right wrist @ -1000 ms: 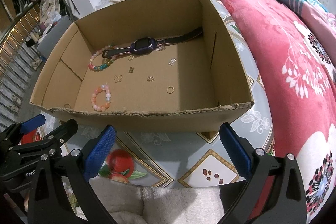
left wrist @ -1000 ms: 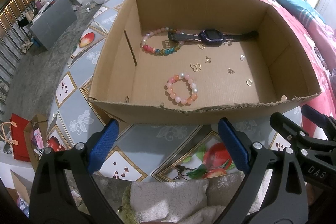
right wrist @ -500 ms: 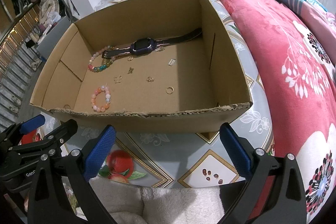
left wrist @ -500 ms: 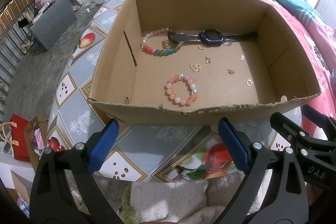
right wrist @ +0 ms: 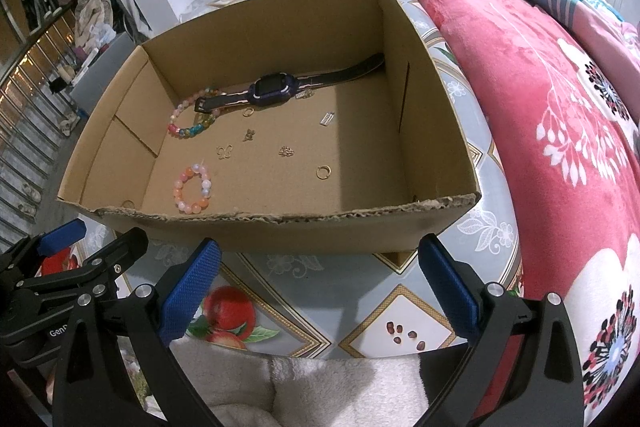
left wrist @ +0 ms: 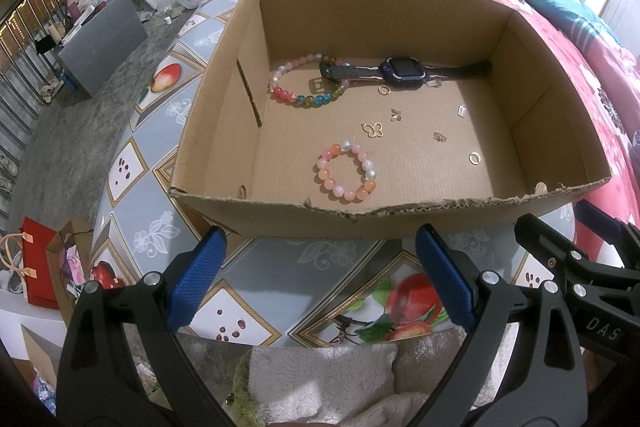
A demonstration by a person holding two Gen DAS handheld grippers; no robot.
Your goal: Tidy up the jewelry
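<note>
An open cardboard box (left wrist: 400,223) (right wrist: 280,231) stands on a patterned tablecloth. Inside lie a pink and orange bead bracelet (left wrist: 347,171) (right wrist: 193,188), a multicoloured bead bracelet (left wrist: 306,85) (right wrist: 192,115), a dark purple watch (left wrist: 404,69) (right wrist: 276,90), a gold butterfly charm (left wrist: 373,129) (right wrist: 224,151), a gold ring (left wrist: 475,158) (right wrist: 323,171) and several small gold pieces. My left gripper (left wrist: 320,279) and my right gripper (right wrist: 320,283) are both open and empty, just in front of the box's near wall.
A red floral blanket (right wrist: 560,107) lies along the right of the box. A fluffy white cloth (left wrist: 320,379) sits below the grippers. The tablecloth (left wrist: 132,163) drops off to the floor on the left, where a grey box (left wrist: 104,43) and a red bag (left wrist: 36,267) stand.
</note>
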